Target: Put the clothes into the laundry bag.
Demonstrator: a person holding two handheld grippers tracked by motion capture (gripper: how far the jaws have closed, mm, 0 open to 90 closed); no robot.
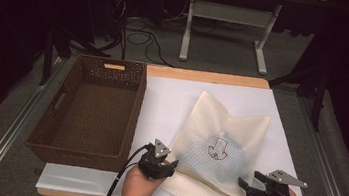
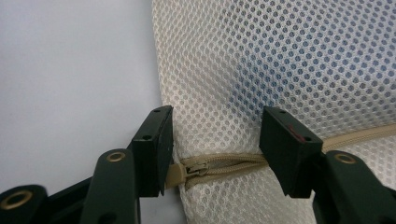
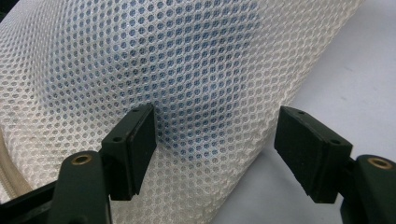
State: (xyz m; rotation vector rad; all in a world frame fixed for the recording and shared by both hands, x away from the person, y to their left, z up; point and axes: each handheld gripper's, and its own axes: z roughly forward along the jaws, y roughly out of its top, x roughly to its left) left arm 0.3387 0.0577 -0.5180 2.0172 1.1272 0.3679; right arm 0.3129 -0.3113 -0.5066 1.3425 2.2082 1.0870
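Nearby – wicker basket [image 1: 88,110] left of mesh bag [image 1: 216,153]

No words or numbers can be read; a dark outlined arrow sign [image 1: 218,149] pointing toward six o'clock shows through the mesh bag [image 1: 239,126].

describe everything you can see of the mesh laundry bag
The mesh laundry bag is cream honeycomb netting, lying flat and crumpled on the white sheet right of the wicker basket. Something bluish with an arrow print shows through. A tan zipper runs along its near edge, the slider between the left gripper's open jaws.
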